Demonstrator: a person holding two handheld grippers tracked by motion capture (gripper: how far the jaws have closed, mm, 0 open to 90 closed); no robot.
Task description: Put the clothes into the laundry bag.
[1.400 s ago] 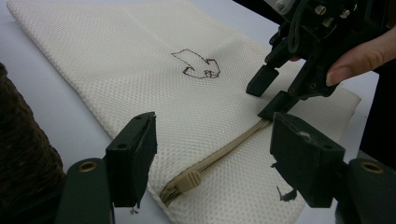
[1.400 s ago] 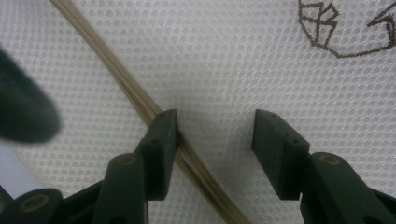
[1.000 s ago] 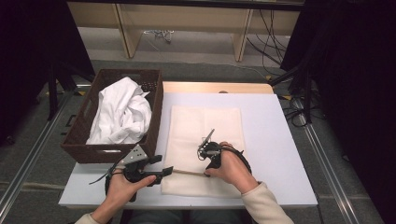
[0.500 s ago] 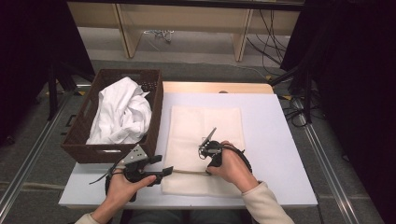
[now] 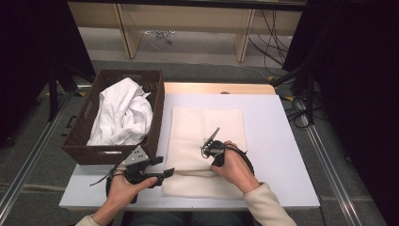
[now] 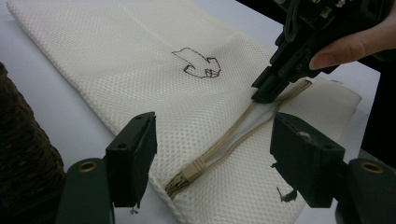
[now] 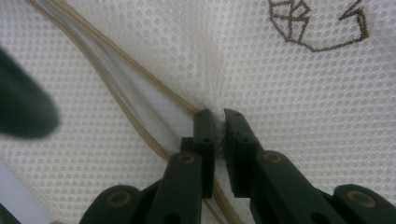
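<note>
A cream mesh bag (image 5: 207, 125) lies flat on the white table (image 5: 277, 141). It has a brown stitched motif (image 6: 198, 65) and a tan zipper (image 6: 224, 144), partly parted. My right gripper (image 7: 218, 114) points down at the zipper's edge. Its jaws have just been closing and now pinch a fold of mesh beside the zipper tape (image 7: 140, 84). In the left gripper view it (image 6: 266, 93) stands at the zipper's far end. My left gripper (image 6: 215, 123) hovers open near the zipper's pull end (image 6: 180, 182), at the bag's left edge in the high view (image 5: 164, 166).
A dark wicker basket (image 5: 157, 108) stands at the table's left side with a crumpled white cloth (image 5: 122, 115) in it. It is close to my left gripper. Bare table surface lies to the right of the bag.
</note>
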